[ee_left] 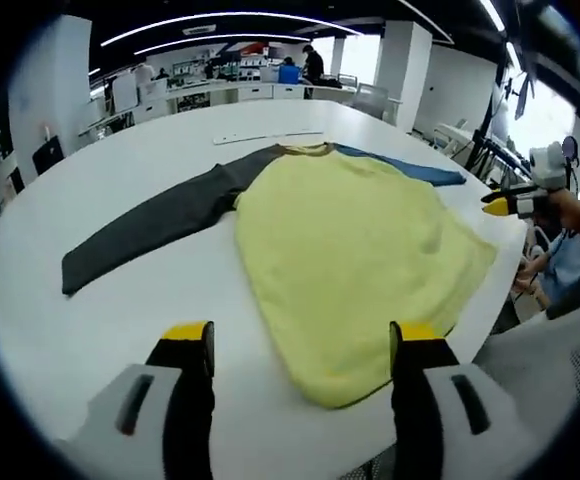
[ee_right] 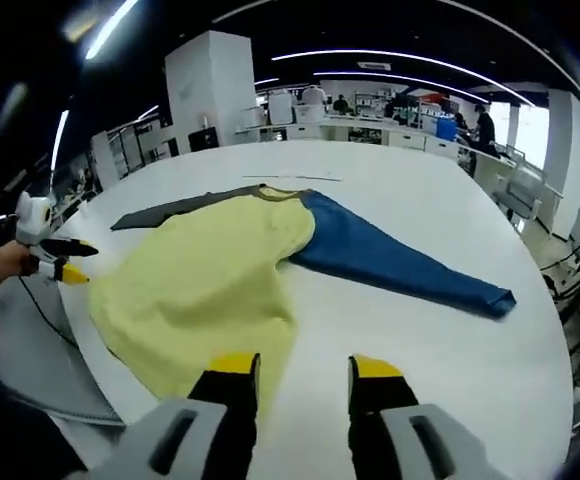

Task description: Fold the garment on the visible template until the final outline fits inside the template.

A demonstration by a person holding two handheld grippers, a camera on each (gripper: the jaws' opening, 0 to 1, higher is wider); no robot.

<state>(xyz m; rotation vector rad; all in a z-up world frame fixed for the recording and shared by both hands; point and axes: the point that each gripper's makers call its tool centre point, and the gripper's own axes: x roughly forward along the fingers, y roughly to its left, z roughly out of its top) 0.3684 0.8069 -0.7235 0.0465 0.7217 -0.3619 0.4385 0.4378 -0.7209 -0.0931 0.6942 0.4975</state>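
- Jaws of the left gripper (ee_left: pixel 302 345) stood spread wide, yellow-tipped and empty, just short of the near hem of the garment (ee_left: pixel 355 250).
- Jaws of the right gripper (ee_right: pixel 305 368) likewise parted with nothing between them, one tip at the edge of the garment (ee_right: pixel 210 285), the other over bare tabletop beside it.
- Lay flat and unfolded on the large round white table (ee_left: pixel 120 300): a long-sleeved top with a pale yellow knit body, one dark grey sleeve (ee_left: pixel 155 225) and one blue sleeve (ee_left: pixel 410 168).
- Stretched straight away from the yellow body toward the table's open middle: the dark grey sleeve, seen in the left gripper view.
- Ran out from the opposite shoulder across the table (ee_right: pixel 450 380), ending in a folded cuff near the rim: the blue sleeve (ee_right: pixel 400 268), seen in the right gripper view.
- Hem of the yellow body reached close to the table's rim on the person's side.
- Seen beyond the garment's collar in the left gripper view: a thin pale strip (ee_left: pixel 268 136) lying on the tabletop.
- Entered the left gripper view past the garment's blue-sleeve side: the right gripper, held by a hand (ee_left: pixel 572 208) off the table's rim.
- Showed in the right gripper view past the garment's opposite side: the left gripper, also off the rim.
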